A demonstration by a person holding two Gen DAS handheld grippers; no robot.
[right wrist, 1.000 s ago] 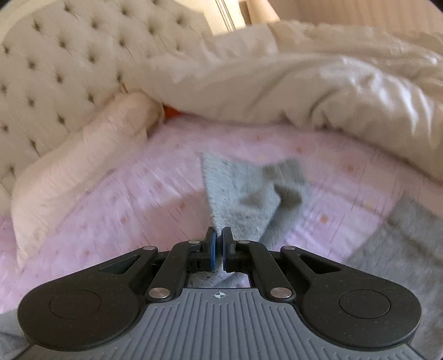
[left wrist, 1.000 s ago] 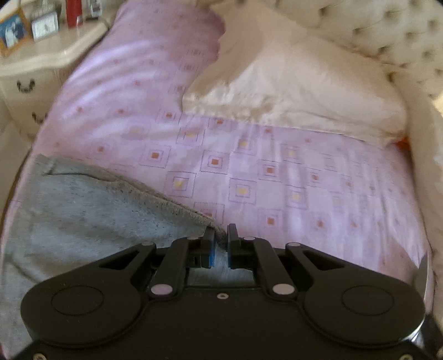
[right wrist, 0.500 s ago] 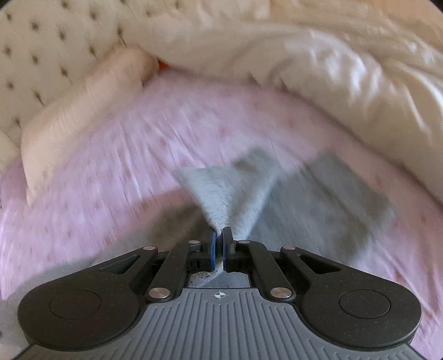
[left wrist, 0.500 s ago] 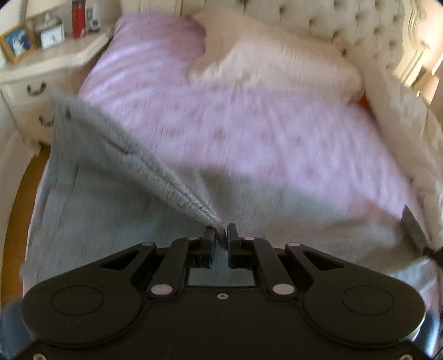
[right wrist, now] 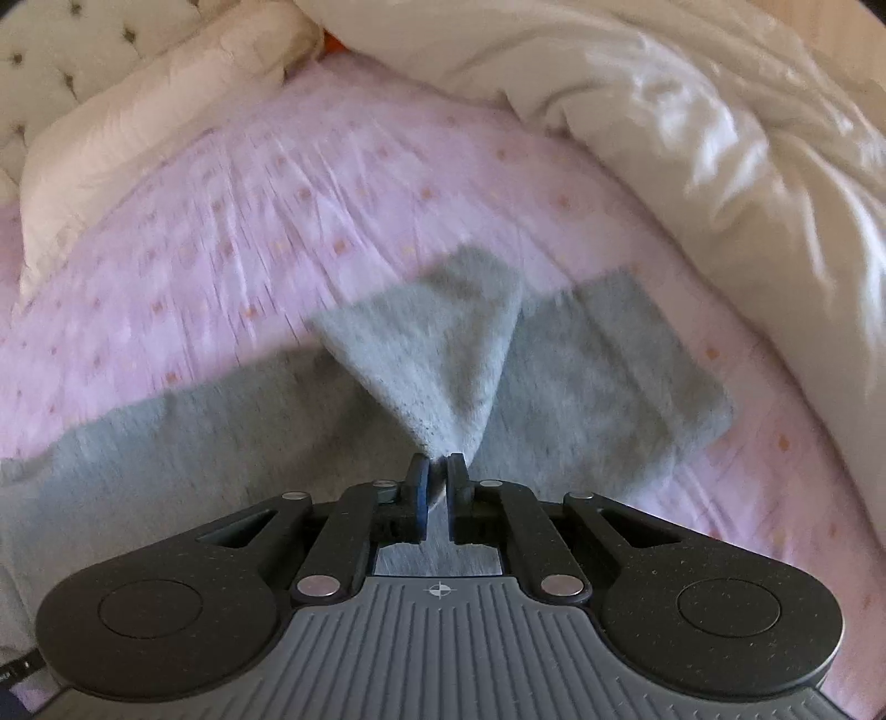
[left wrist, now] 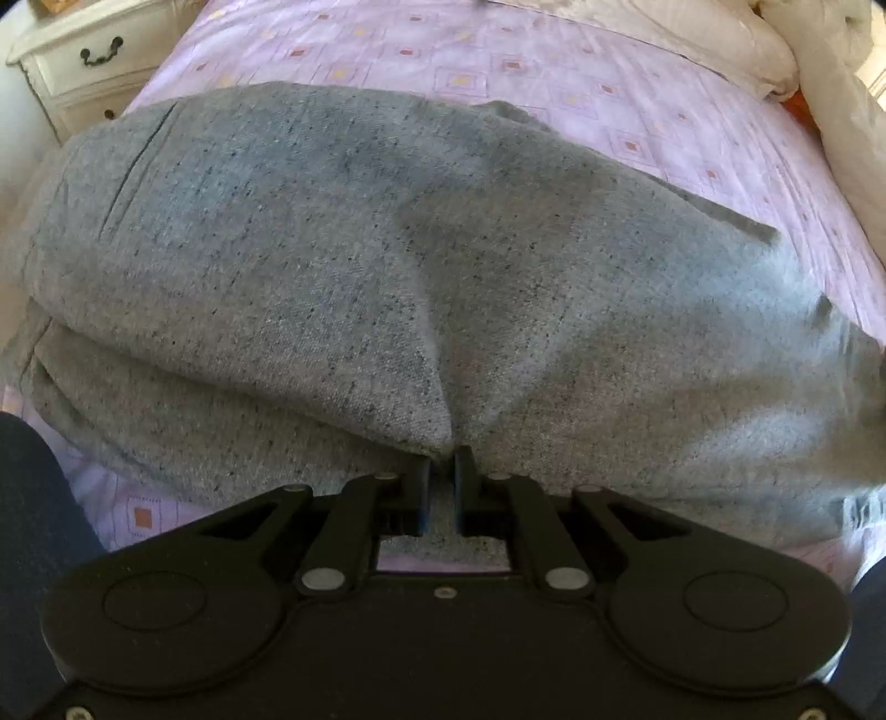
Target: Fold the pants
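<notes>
Grey speckled pants (left wrist: 343, 232) lie doubled over across a pink patterned bed sheet (left wrist: 581, 72), filling most of the left wrist view. My left gripper (left wrist: 441, 465) is shut on the near edge of the upper layer, low over the bed. In the right wrist view my right gripper (right wrist: 437, 468) is shut on a pinched corner of the pants (right wrist: 437, 354), which rises to the fingers as a tented flap. A flat grey leg end (right wrist: 609, 365) lies on the sheet beyond it.
A cream duvet (right wrist: 720, 144) is heaped at the right of the bed. Pillows (right wrist: 155, 111) rest against a tufted headboard (right wrist: 50, 50). A white bedside drawer unit (left wrist: 83, 61) stands at the far left. A dark sleeve (left wrist: 27, 498) shows at the left edge.
Both grippers have drawn the held edge of the pants back toward the near side and lowered it. The top layer now lies over the lower one, where it hung lifted before.
</notes>
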